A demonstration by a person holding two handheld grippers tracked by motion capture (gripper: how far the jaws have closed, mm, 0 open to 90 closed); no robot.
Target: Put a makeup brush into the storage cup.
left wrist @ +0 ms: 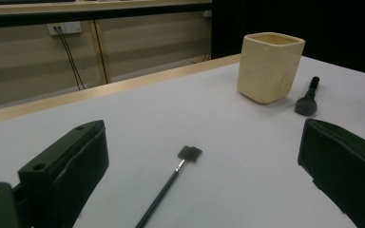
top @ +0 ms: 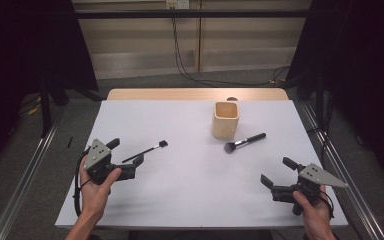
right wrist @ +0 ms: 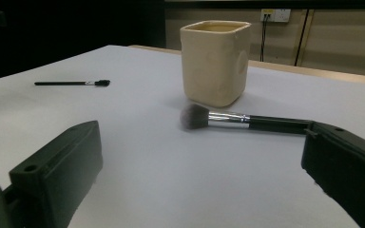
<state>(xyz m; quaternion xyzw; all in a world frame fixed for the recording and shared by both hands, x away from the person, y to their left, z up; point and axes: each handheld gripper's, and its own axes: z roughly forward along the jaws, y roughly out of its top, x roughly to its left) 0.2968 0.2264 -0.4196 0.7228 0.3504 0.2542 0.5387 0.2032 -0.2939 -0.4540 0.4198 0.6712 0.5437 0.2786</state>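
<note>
Your surface [top: 190, 195] is a plain pale grey-white with a light wood strip along its far edge. The cup [top: 225, 120] near the far right is an unpatterned cream-beige. Beside it, the powder brush [top: 245, 142] has a black handle, a silver ferrule and dark grey bristles fading lighter at the tips. Toward the left edge, the thin brush [top: 145, 151] is black with a small silver band before its dark flat head. Your left tool [top: 128, 156] and right tool [top: 278, 172] are black, each topped by a grey plate.
</note>
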